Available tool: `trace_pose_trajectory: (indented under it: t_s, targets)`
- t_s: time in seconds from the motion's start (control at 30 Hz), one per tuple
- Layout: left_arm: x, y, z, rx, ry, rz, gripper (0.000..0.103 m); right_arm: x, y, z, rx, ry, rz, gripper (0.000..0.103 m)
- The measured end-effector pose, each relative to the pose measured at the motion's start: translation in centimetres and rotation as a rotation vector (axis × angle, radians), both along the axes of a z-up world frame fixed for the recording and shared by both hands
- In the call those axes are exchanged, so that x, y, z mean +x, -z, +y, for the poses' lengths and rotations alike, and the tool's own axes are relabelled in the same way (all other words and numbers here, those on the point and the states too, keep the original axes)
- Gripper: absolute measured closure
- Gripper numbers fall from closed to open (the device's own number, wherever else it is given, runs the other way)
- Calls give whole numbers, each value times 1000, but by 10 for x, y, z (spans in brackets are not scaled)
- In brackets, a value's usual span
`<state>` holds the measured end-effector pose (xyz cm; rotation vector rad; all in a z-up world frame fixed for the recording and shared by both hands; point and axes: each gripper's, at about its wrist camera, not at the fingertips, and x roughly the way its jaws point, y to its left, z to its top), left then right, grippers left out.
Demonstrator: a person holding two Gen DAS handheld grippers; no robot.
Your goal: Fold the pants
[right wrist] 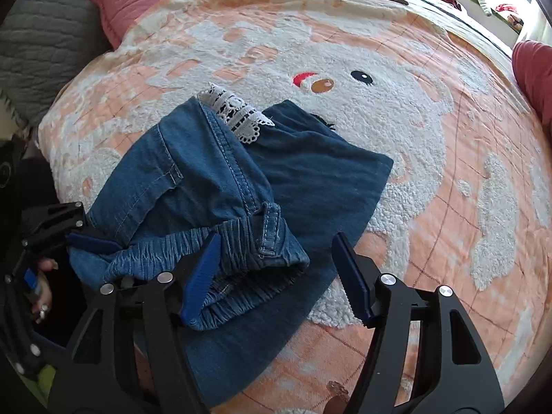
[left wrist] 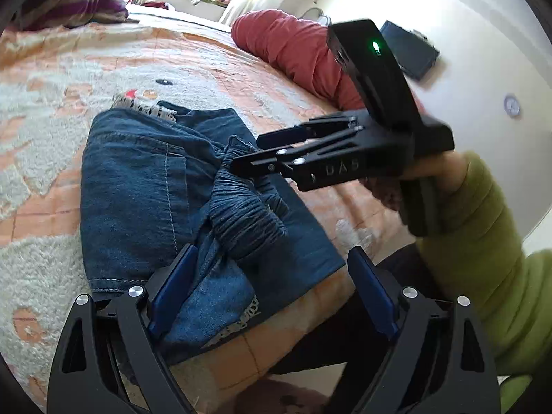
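While the pants (right wrist: 207, 186) are lying bundled on the bed (right wrist: 431, 179), waistband nearest, the right gripper (right wrist: 276, 276) is hovering closest, fingers spread; the left gripper (left wrist: 272, 296), likewise spread, is straddling the near-left edge.

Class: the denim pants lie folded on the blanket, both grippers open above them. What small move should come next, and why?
Probably press the bunched elastic waistband flat with the right gripper: it humps up on the pants, so the fold looks untidy.

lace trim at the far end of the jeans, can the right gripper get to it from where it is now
Probably yes. The lace trim lies exposed on top of the jeans, nothing covering it. The right gripper is open over the waistband at the near end, so it would only have to reach forward across the denim.
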<state>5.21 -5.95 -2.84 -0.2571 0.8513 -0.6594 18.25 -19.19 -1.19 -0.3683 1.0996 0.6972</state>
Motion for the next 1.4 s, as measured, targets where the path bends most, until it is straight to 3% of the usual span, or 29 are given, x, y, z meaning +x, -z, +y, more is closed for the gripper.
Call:
trace_pose_trajectory:
  t_s: [0.13,0.2,0.3,0.43,0.67,0.73,0.8,0.83,0.9,1.0,1.07,1.2,1.4]
  targets:
    - [-7,-26,26,-54,-71,-69,18,-4,-16,-7,87,-16,-30,41]
    - [-8,-36,39,-14,-128,-121,18,-2,-28,-14,171,-8,-48,41]
    - [-2,-37,55,99,-221,-129,40,2,-44,-19,266,20,-83,41]
    - [4,-23,52,174,-217,-64,78,9,-45,-7,275,2,-86,53]
    - [-5,-6,15,370,-114,-57,80,24,-23,32,199,-56,-36,58]
    - [-3,-3,13,387,-114,-58,80,26,-9,44,138,-76,-21,58]
    - [-2,-2,16,368,-116,-48,80,25,4,52,88,-95,1,69]
    - [-2,-2,17,364,-118,-45,80,22,11,56,72,-107,16,84]
    - [-1,-1,17,363,-120,-42,80,13,10,61,70,-127,5,97]
    - [-3,-2,18,359,-121,-45,80,0,-7,67,5,-125,-147,99]
    - [-2,-3,21,333,-125,-38,80,2,-12,71,-32,-113,-190,99]
    - [-2,-2,24,309,-130,-24,80,5,11,85,-134,-138,-200,99]
    - [-4,-2,25,309,-129,-24,80,14,13,76,-82,-85,-167,94]
